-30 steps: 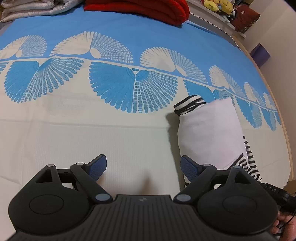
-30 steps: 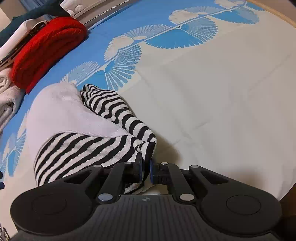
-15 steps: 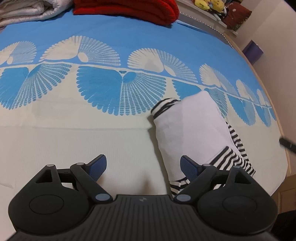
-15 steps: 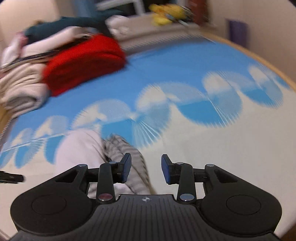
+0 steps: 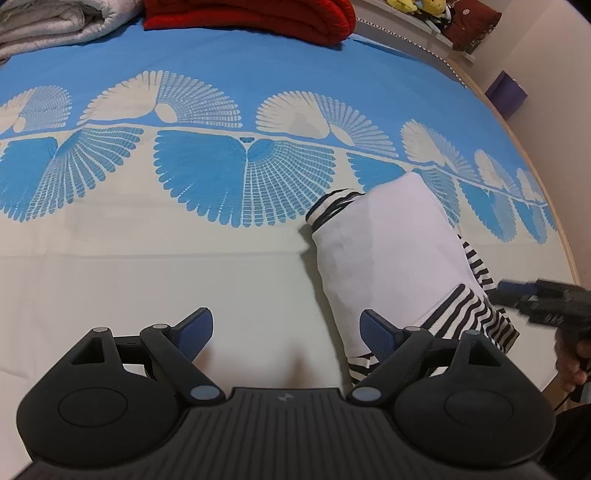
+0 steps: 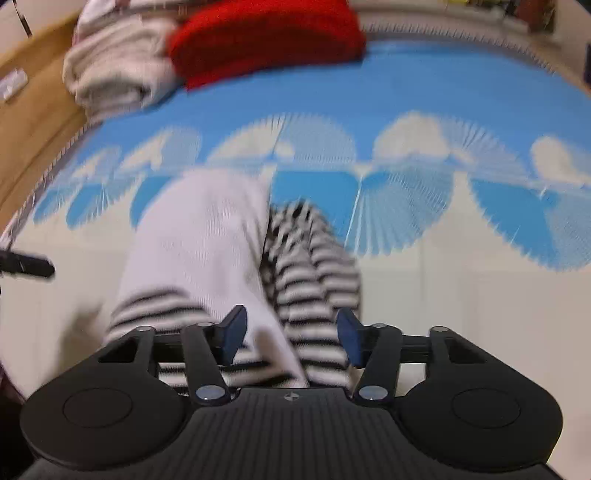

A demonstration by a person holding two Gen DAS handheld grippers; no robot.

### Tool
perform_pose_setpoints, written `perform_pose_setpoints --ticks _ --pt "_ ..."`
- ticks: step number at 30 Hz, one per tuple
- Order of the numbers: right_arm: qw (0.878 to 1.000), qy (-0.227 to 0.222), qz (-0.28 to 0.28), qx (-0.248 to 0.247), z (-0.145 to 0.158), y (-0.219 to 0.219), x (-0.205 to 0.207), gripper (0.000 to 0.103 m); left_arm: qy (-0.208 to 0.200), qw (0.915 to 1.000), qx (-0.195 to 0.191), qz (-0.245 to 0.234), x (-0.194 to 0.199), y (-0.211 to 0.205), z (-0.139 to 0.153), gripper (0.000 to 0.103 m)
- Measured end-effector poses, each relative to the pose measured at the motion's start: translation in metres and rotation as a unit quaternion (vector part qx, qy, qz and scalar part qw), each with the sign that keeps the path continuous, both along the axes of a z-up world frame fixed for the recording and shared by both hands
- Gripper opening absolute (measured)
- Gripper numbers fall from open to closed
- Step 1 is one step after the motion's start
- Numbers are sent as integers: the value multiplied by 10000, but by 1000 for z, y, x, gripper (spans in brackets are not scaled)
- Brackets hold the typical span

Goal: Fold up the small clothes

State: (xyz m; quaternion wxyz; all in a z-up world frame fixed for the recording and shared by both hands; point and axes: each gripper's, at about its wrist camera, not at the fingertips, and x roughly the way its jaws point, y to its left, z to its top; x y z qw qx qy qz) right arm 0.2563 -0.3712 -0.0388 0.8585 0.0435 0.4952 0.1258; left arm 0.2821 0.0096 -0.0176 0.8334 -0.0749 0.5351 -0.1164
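Observation:
A small white garment with black-and-white striped trim (image 5: 388, 254) lies folded on the cream and blue bedsheet (image 5: 184, 258). My left gripper (image 5: 286, 330) hovers wide open just left of the garment's near end, nothing between its fingers. In the blurred right wrist view the same garment (image 6: 199, 247) lies straight ahead. My right gripper (image 6: 291, 334) hangs above its near striped end, jaws opening, pads clear of the cloth. The right gripper (image 5: 513, 293) also shows at the right edge of the left wrist view, beside the garment's striped sleeve.
A red knitted blanket (image 5: 258, 14) and grey folded bedding (image 5: 55, 22) lie at the far end of the bed. Soft toys (image 5: 417, 5) sit on a ledge beyond. The bed's wooden edge (image 5: 554, 206) curves along the right. A person's hand (image 5: 572, 365) shows at the right.
My right gripper let go of the striped sleeve, opened, rolled and drew back above the garment. The garment now lies released on the sheet. The left gripper stayed open, nearly still.

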Motion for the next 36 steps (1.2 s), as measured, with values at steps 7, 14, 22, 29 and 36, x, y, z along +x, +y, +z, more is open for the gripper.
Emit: perform_pose_setpoints --ticks 7,14,22,29,36 --pt "9933 746 285 -835 -38 13 2 56 -27 10000 -16 -82 -2 -2 2 90" --pt "9950 766 348 -546 -38 6 -8 5 -69 9993 21 -375 -4 -13 0 90" --pt "9974 712 128 -11 -22 -21 -21 4 -325 9916 -184 -1238 -20 -58 2 90" --pt "9949 1005 112 2 -26 -37 -32 3 -672 9680 -232 -2406 -43 -111 4 88" --pt "9893 1425 294 -143 -40 -46 -51 3 -352 9431 20 -3306 -56 -153 -24 50"
